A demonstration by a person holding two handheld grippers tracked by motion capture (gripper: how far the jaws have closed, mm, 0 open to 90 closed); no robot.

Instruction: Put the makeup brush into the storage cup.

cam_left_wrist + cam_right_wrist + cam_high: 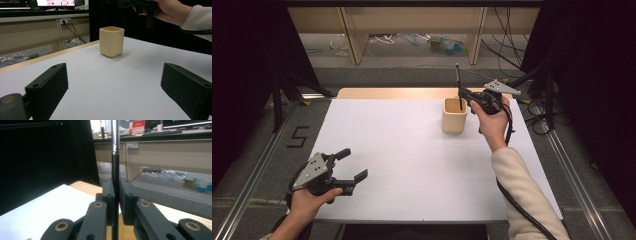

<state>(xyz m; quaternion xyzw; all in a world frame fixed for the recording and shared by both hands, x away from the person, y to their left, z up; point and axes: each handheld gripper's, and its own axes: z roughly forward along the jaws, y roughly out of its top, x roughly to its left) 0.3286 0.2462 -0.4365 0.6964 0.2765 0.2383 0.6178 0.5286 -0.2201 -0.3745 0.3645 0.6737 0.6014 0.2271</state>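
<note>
Left gripper: near left corner of the white table, held low over the surface, jaws spread wide with nothing between them. Cream square cup: upright at far centre-right of the table. Black pen: upright, lower end inside the cup. Right gripper: just above the cup's right rim, jaws clamped on the pen's shaft.

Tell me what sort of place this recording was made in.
Probably a lab or office workspace set up for recording: black curtains flank a white-topped table, cables trail over the floor, and desks with computer monitors stand behind.
</note>
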